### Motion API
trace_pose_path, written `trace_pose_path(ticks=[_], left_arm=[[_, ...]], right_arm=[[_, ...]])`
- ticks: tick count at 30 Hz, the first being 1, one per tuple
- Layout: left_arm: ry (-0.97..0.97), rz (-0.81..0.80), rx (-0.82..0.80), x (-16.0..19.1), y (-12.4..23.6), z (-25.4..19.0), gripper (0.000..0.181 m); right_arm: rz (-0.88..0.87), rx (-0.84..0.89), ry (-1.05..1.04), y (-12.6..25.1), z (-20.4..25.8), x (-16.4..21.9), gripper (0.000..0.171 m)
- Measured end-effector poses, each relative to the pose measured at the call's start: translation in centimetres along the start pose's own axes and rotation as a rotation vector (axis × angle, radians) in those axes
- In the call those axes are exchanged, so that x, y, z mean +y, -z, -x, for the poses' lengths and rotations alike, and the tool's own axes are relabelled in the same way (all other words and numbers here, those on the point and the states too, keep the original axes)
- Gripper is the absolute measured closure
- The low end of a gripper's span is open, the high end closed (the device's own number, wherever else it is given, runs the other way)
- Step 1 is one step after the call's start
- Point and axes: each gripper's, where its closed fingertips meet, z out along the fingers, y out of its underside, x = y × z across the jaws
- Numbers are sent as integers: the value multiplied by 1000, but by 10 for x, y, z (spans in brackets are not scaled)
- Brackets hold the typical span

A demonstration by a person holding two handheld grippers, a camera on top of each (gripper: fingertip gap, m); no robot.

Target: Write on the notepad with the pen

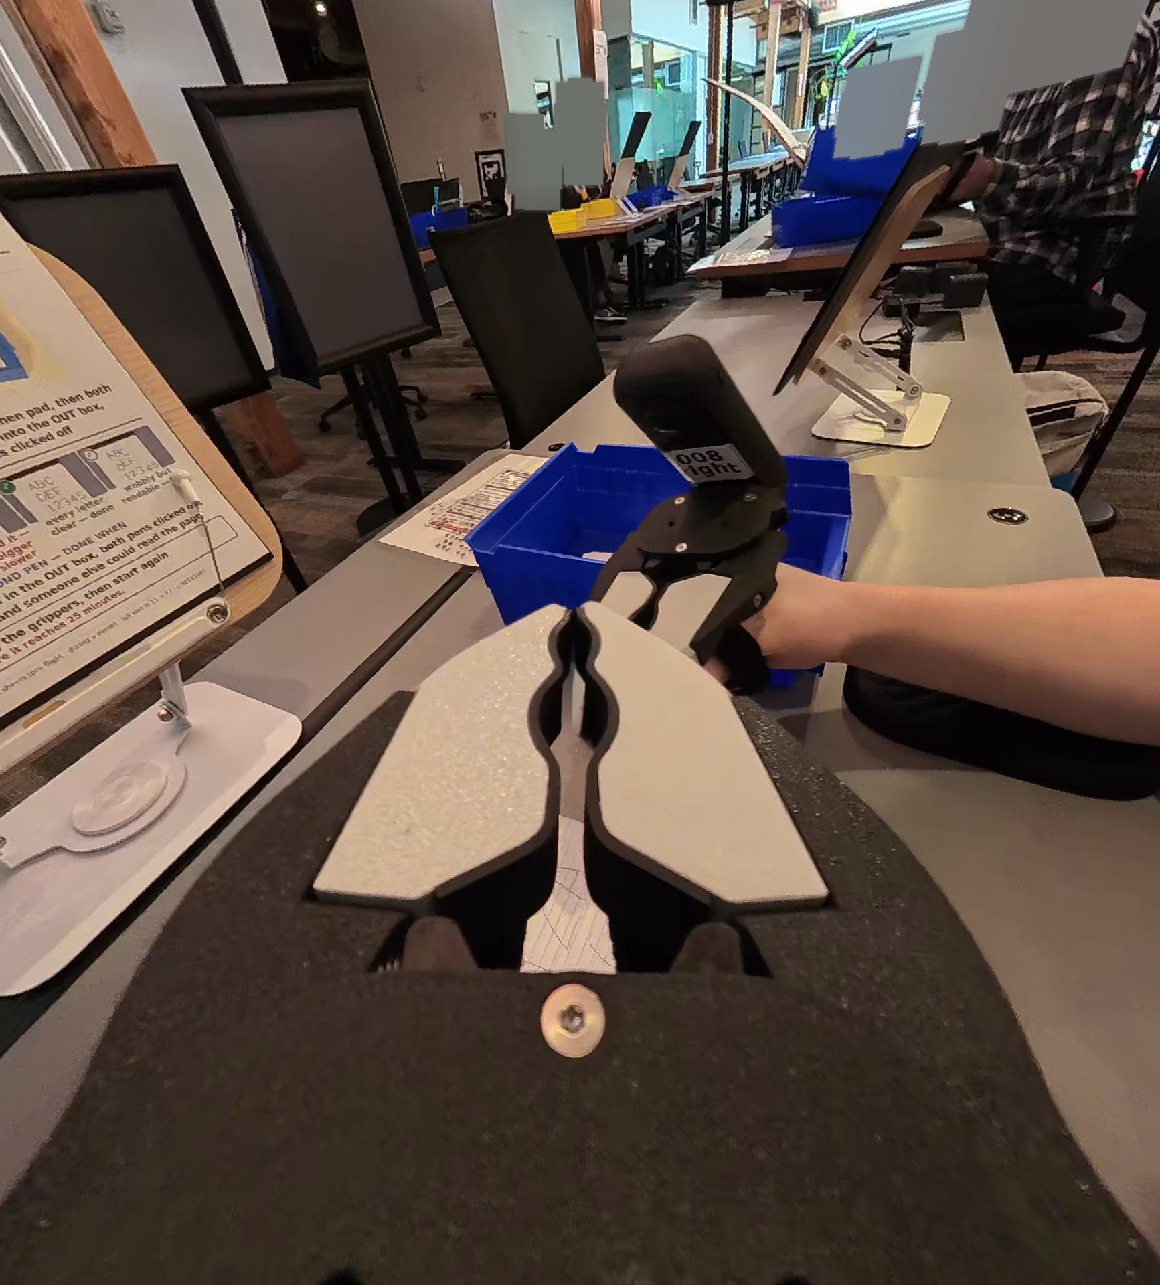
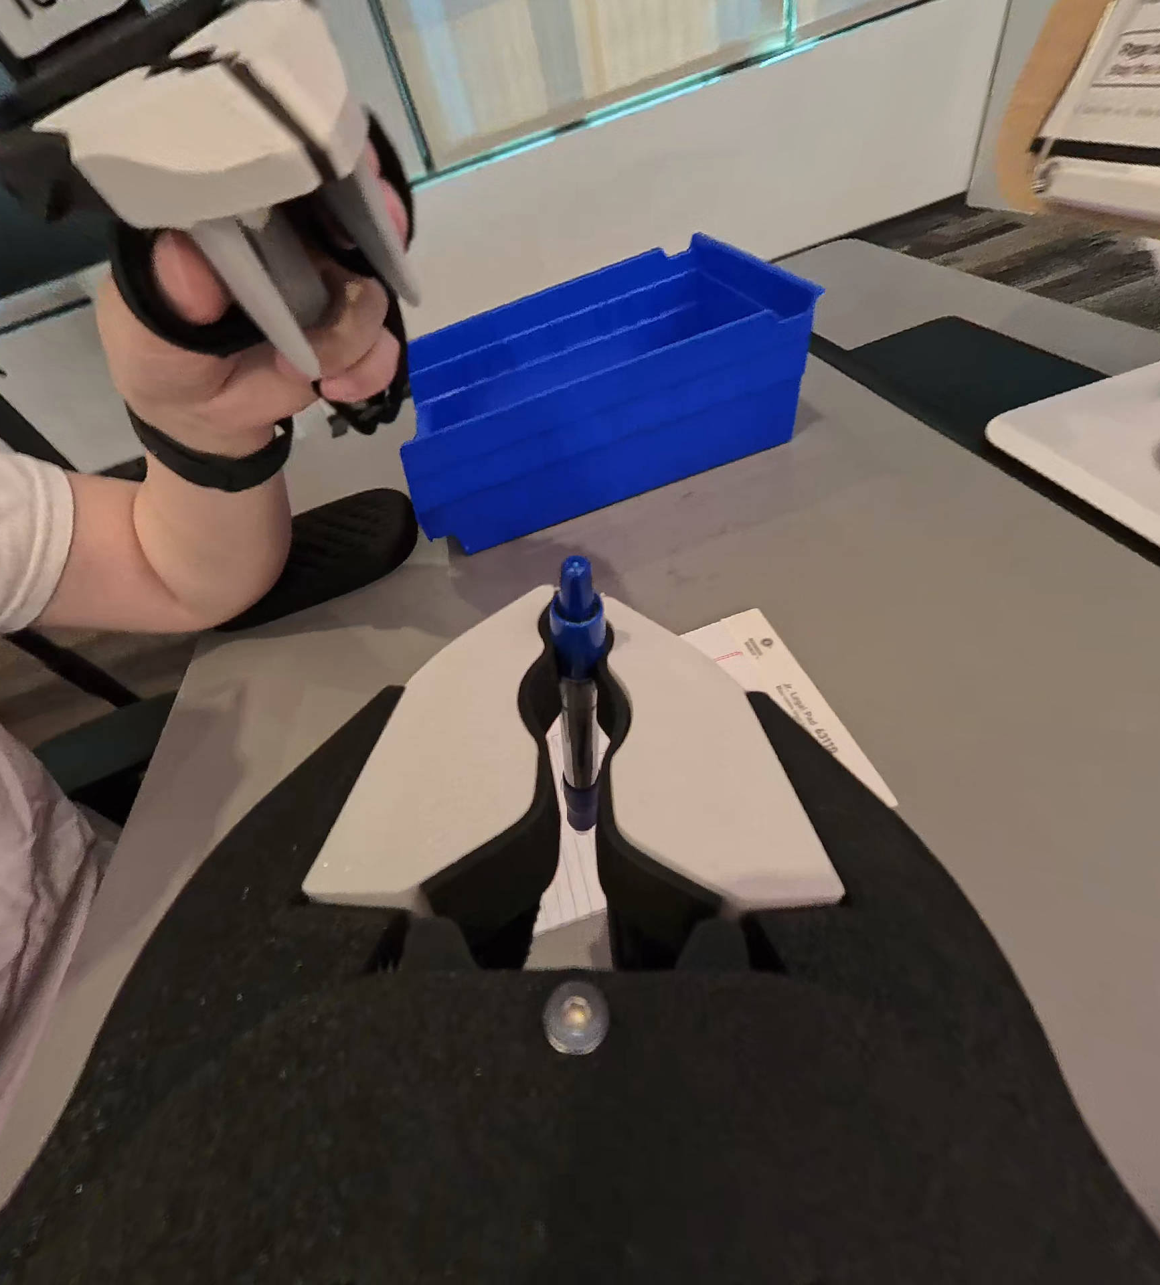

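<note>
- Clamping a blue pen (image 2: 578,685), the right gripper (image 2: 575,612) is pressing its two grey fingers against the barrel, with the pen's blue end sticking out past the fingertips.
- Lying under that gripper on the grey table (image 2: 945,626) is the notepad (image 2: 799,702); its lined white page is showing through the gap between the fingers, and one corner is poking out to the right.
- Sitting on the table beyond the pen is a blue bin (image 2: 598,445), near the notepad but not touching it.
- Hovering high at the upper left of the right wrist view is the left gripper (image 2: 326,278), gripped by the person's left hand (image 2: 215,368) with a black strap around the wrist.
- Seen from its own camera, the left gripper (image 1: 574,615) is keeping its fingers pressed together at the tips, with nothing clearly gripped; a strip of lined paper with pen strokes on it (image 1: 570,925) is showing beneath the gap.
- Reaching in from the right of the left wrist view, the person's right forearm (image 1: 980,626) is carrying the right gripper (image 1: 639,598) in front of a second blue bin (image 1: 563,528).
- Standing at the left edge of that view is a printed instruction board (image 1: 76,487) on a white stand (image 1: 111,799).
</note>
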Motion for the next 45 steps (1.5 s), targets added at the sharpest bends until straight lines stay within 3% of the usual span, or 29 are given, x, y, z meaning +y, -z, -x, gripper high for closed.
trace_pose_path(ticks=[5,13,21,26,36,45], left_arm=[[-3,49,-21,6,0,3,181],[18,39,-35,-5,13,8,181],[86,66,2,-8,29,10,181],[97,94,31,-8,32,5,181],[106,100,90,-16,44,-8,181],[112,103,113,-18,49,-12,181]], right_arm=[[-6,89,-80,3,-19,5,167],[65,78,-277,-6,-27,24,166],[218,117,-533,-1,-35,38,166],[340,257,-631,-1,-61,52,166],[444,356,-863,-7,-81,80,166],[601,577,-884,6,-94,104,167]])
